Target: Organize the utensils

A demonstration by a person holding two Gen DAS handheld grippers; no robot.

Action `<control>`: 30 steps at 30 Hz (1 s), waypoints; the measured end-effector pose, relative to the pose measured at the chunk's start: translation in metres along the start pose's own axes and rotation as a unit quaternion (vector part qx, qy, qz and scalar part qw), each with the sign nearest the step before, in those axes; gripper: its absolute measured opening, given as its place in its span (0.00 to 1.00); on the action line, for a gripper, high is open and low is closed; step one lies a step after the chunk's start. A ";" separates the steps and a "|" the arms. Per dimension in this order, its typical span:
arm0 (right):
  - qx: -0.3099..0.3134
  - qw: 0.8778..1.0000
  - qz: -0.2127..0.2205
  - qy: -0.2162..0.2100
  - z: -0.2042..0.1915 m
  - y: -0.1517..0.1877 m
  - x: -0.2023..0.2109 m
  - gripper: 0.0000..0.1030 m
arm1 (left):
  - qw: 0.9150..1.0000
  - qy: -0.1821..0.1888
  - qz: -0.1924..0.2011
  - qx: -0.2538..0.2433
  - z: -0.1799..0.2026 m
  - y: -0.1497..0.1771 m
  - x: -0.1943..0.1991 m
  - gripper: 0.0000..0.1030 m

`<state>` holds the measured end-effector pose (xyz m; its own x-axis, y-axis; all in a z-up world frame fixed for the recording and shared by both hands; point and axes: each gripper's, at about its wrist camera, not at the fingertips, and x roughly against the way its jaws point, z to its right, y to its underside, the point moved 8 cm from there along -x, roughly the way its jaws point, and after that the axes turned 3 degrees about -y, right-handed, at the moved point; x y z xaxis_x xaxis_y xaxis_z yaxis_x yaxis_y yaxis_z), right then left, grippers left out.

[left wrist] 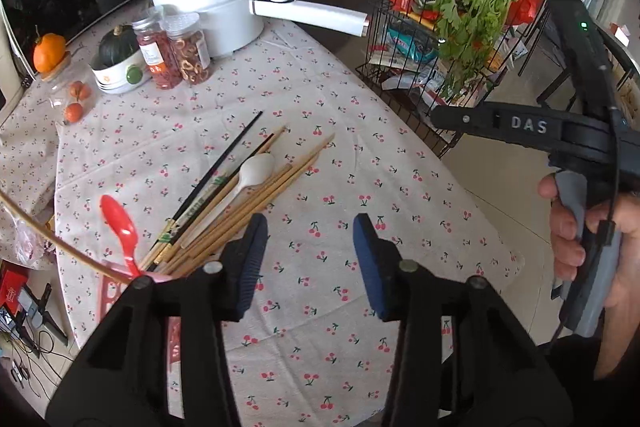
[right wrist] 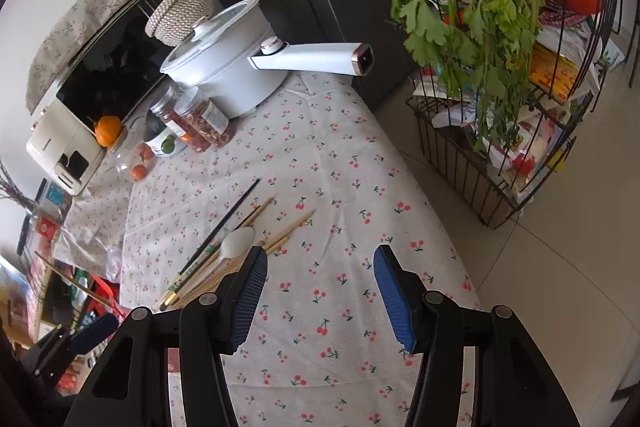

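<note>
Bamboo and black chopsticks (left wrist: 240,203), with white spoon (left wrist: 256,169) and red spoon (left wrist: 120,223), lie heaped near the table's left edge, still unsorted. My left gripper (left wrist: 310,263) and right gripper (right wrist: 320,295) hover empty, jaws apart, positioned for picking.

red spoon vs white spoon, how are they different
The red spoon is glossy red and lies apart at the left edge of the pile; the white spoon is matte white and lies on the wooden chopsticks. The red spoon's handle runs under the left gripper; the white spoon's handle shows further. Both point their bowls away from the grippers.
</note>
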<state>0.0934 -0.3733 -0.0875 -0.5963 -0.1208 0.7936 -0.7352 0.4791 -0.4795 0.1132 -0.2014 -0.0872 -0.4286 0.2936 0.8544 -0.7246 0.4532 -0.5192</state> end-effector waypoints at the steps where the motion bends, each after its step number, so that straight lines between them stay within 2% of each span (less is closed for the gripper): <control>1: -0.005 1.000 -0.003 0.002 0.007 0.000 0.000 0.55 | 1.000 0.000 -0.013 0.006 0.002 -0.004 -0.017 0.32; 6: -0.026 0.999 -0.021 0.004 0.028 -0.001 -0.008 0.55 | 0.997 -0.003 -0.050 0.050 -0.003 -0.029 -0.099 0.13; 8: -0.039 0.999 -0.027 0.000 0.033 -0.001 -0.012 0.55 | 0.997 -0.017 -0.041 0.069 -0.012 -0.047 -0.118 0.13; 13: -0.041 0.998 -0.049 -0.004 0.034 0.002 -0.026 0.55 | 0.992 -0.099 -0.026 0.074 -0.036 -0.083 -0.152 0.13; 18: -0.028 0.998 -0.064 -0.002 0.031 0.003 -0.037 0.55 | 0.985 -0.152 -0.052 0.056 -0.053 -0.091 -0.184 0.13; 24: -0.026 0.997 -0.077 0.003 0.031 0.005 -0.050 0.55 | 0.978 -0.186 -0.085 0.033 -0.066 -0.084 -0.203 0.14; 30: -0.028 0.996 -0.079 0.004 0.026 0.005 -0.054 0.55 | 0.980 -0.183 -0.057 0.045 -0.070 -0.086 -0.203 0.15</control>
<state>0.1137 -0.3871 -0.1428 -0.4716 -0.1914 0.8608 -0.8005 0.5022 -0.3269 0.3005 -0.2413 -0.2173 -0.4943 -0.0840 0.8652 -0.8172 0.3843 -0.4295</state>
